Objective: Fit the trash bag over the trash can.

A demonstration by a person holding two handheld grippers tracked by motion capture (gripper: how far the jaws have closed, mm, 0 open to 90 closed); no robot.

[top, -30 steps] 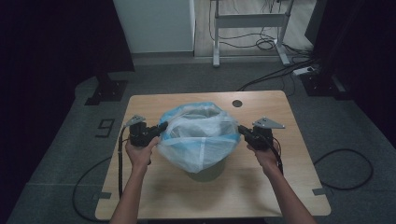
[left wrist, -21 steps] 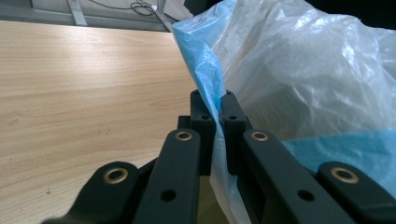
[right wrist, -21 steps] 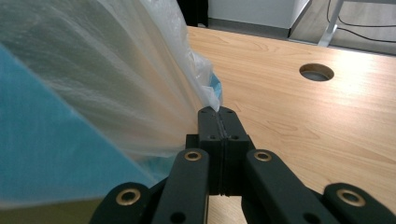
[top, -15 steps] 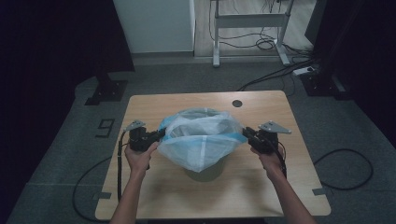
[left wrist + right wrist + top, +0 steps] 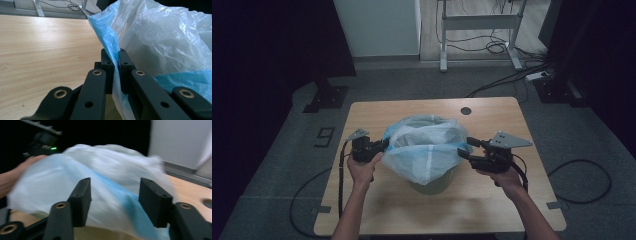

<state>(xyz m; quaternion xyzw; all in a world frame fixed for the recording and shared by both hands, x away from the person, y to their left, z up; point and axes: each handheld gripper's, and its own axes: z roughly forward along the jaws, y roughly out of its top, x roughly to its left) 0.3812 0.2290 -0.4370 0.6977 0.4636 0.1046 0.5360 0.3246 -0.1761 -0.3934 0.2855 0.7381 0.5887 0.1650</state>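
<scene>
A translucent white and blue plastic bag (image 5: 427, 147) drapes over a pale bin (image 5: 432, 185) at the middle of the wooden table (image 5: 377, 210). My left gripper (image 5: 381, 146) is at the bag's left side. In the left gripper view it (image 5: 115, 56) is shut on the bag's blue edge (image 5: 107, 37). My right gripper (image 5: 467, 148) is at the bag's right side with its jaws apart. In the right gripper view it (image 5: 120, 192) stands open, and the blurred bag (image 5: 100, 170) lies just beyond and between its fingers.
A round hole (image 5: 466, 110) sits in the table's far right part. Cables trail from both grippers over the table's edges to the floor. A desk frame (image 5: 477, 25) and loose wires stand beyond the table. The left hand (image 5: 15, 175) shows past the bag.
The bag was pulled wide between both grippers and has come down over the bin. The right gripper's jaws have since opened off the bag's right edge. The left stays shut.
</scene>
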